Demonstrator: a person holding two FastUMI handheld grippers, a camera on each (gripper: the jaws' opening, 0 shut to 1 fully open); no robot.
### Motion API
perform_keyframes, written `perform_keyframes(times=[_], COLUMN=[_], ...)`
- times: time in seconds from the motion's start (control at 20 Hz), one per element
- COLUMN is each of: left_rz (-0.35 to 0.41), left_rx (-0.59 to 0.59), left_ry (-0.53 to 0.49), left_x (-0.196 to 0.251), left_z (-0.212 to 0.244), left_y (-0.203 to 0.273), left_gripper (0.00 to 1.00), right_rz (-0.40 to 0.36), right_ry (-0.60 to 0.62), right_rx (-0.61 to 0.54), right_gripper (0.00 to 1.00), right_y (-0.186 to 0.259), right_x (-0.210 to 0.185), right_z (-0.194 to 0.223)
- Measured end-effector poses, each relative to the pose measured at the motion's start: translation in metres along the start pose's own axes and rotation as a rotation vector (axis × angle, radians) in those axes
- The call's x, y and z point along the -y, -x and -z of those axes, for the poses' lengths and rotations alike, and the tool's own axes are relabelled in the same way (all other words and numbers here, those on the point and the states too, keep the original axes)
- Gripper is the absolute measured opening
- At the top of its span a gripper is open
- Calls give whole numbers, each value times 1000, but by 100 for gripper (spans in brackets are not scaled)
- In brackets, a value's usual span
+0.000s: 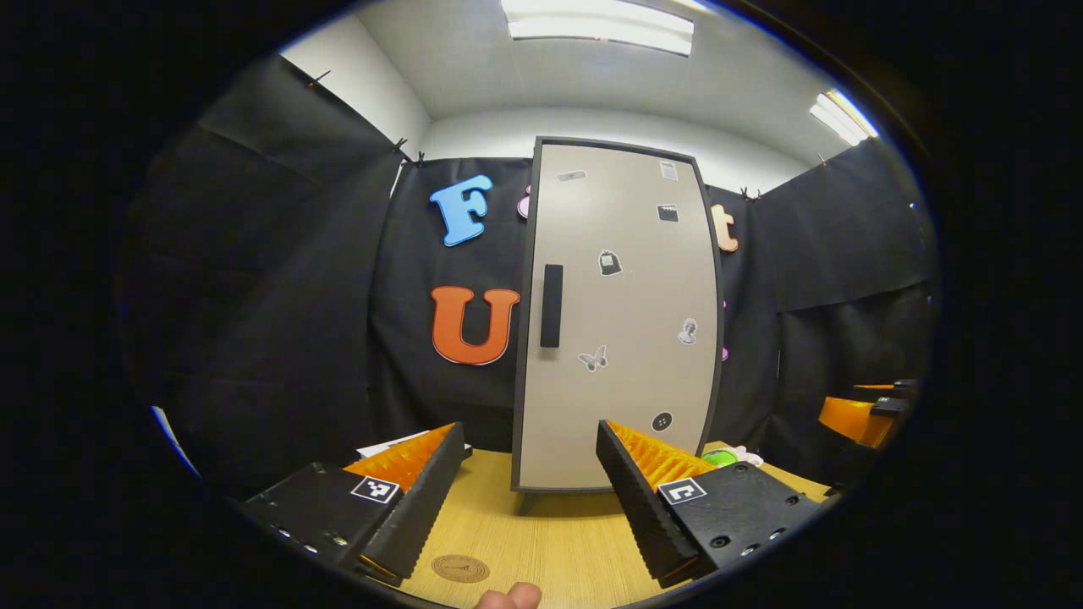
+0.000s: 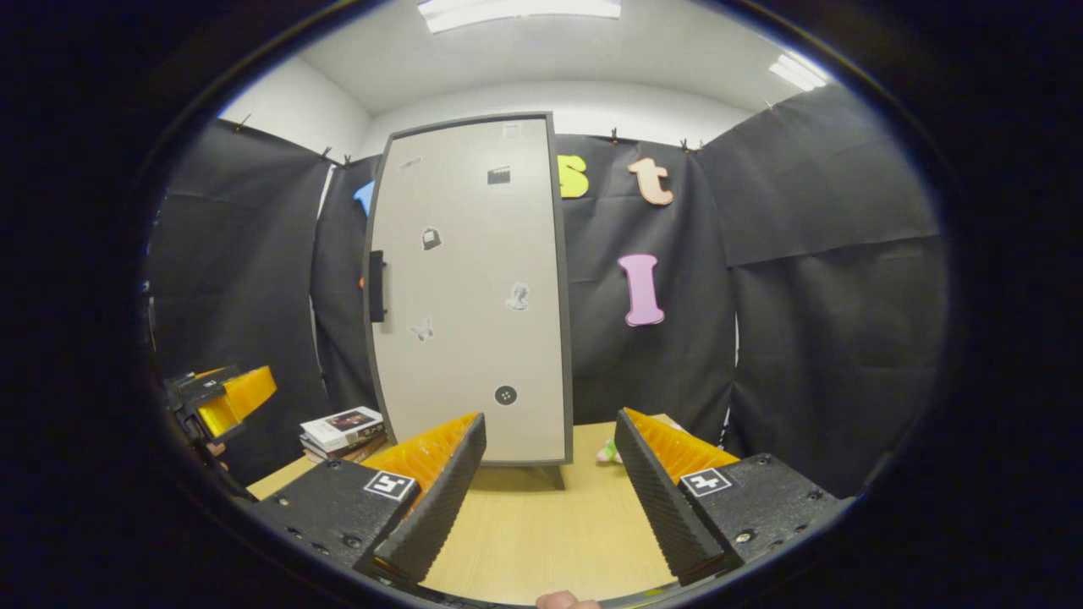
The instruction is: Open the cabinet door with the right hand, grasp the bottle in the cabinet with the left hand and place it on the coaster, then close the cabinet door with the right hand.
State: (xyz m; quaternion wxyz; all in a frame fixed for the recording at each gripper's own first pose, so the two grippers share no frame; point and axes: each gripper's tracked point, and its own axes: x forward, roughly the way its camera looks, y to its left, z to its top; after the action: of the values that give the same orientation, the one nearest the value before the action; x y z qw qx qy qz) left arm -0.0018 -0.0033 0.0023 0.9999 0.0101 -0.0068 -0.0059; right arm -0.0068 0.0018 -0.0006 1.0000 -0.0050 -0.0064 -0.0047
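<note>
Cabinet door [image 1: 622,313] shut; coaster [image 1: 460,567] (left gripper view); both jaws apart, holding nothing.

A wooden table [image 1: 541,541] carries the tall cabinet [image 1: 618,321] ahead of both tongs, a round coaster [image 1: 460,567] below the left tongs, and stacked books [image 2: 343,430] to the left of the right tongs.

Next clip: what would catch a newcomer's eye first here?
The tall pale cabinet standing shut at the back of the wooden table, stickers dotted over its door and a dark handle on its left edge. Both tools, left and right, gape open toward it; a round coaster lies near the left one.
</note>
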Motion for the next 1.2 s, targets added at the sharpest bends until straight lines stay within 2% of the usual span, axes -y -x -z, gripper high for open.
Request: perform_keyframes(times=[0.4, 0.65, 0.7, 0.75, 0.8, 0.85, 0.95, 1.0, 1.15, 1.2], left_rz=[4, 0, -1, -5, -9, -11, -13, -12, -13, -16], left_rx=[10, 14, 14, 16, 18, 19, 18, 16, 9, 6], left_ry=[-3, -5, -6, -9, -10, -9, -2, -2, -19, -26], left_x=[0, -1, -1, -3, -4, -4, -4, -4, -6, -7], left_z=[-4, -8, -9, -9, -10, -11, -10, -9, -6, -3], left_y=[0, 6, 8, 10, 11, 13, 19, 23, 32, 36], left_gripper=[95, 95, 95, 95, 95, 95, 95, 95, 95, 95], right_rz=[7, -27, -46, -72, -103, -137, -217, -246, -307, -325], right_ry=[1, 16, 25, 35, 39, 39, 29, 29, 52, 51], right_rx=[8, 29, 33, 34, 34, 28, 31, 36, 69, 85], right_gripper=[95, 95, 94, 99, 94, 99, 99, 95, 95, 99], right_y=[0, -5, -9, -14, -20, -27, -40, -49, -78, -90], right_x=[-1, -12, -17, -25, -35, -46, -70, -80, -113, -126], right_z=[-1, -11, -14, -17, -21, -23, -33, -40, -62, -70])
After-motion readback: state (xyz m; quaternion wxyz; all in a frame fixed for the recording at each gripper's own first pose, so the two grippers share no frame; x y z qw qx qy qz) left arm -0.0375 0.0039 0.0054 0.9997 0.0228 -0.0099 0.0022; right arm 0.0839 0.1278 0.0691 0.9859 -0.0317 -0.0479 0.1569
